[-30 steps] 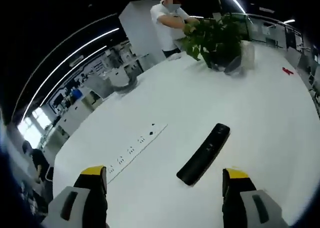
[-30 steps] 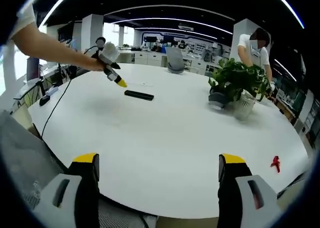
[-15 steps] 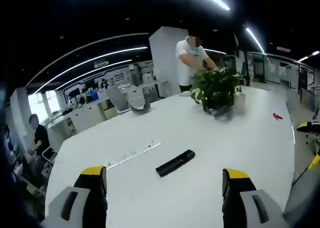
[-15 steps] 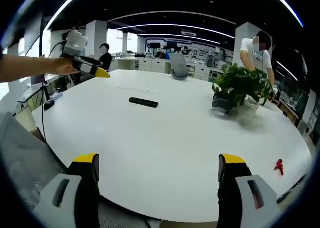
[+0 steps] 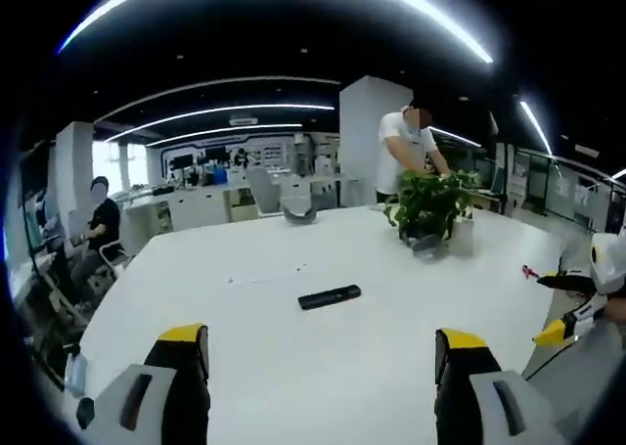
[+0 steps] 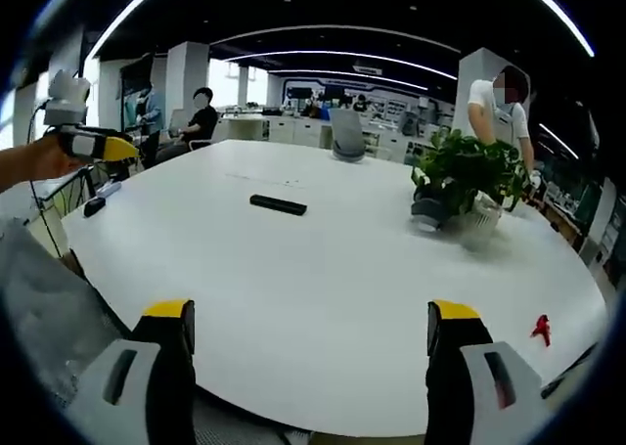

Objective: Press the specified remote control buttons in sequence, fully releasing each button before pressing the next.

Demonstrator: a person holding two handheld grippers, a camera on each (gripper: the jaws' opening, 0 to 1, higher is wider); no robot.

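A black remote control [image 5: 330,296] lies flat on the big white table [image 5: 391,357]; in the right gripper view the remote control [image 6: 278,205] lies well beyond the jaws. My left gripper [image 5: 321,362] stands open, back from the remote, with nothing between its yellow-tipped jaws. It comes into the right gripper view at the far left as the left gripper [image 6: 93,146], held in a hand. My right gripper [image 6: 309,342] is open and empty near the table's edge, and the right gripper [image 5: 577,313] appears at the right in the left gripper view.
A potted green plant [image 6: 468,176] stands on the table's far side, a person [image 6: 497,98] bent over it. A small red object [image 6: 539,330] lies near the right edge. A flush socket strip [image 5: 266,274] lies beyond the remote. Another person [image 5: 96,225] sits at the left; desks and chairs behind.
My left gripper has pulled back and up from the remote, which now looks smaller and farther. In the right gripper view it has swung out to the far left. The right gripper barely moved.
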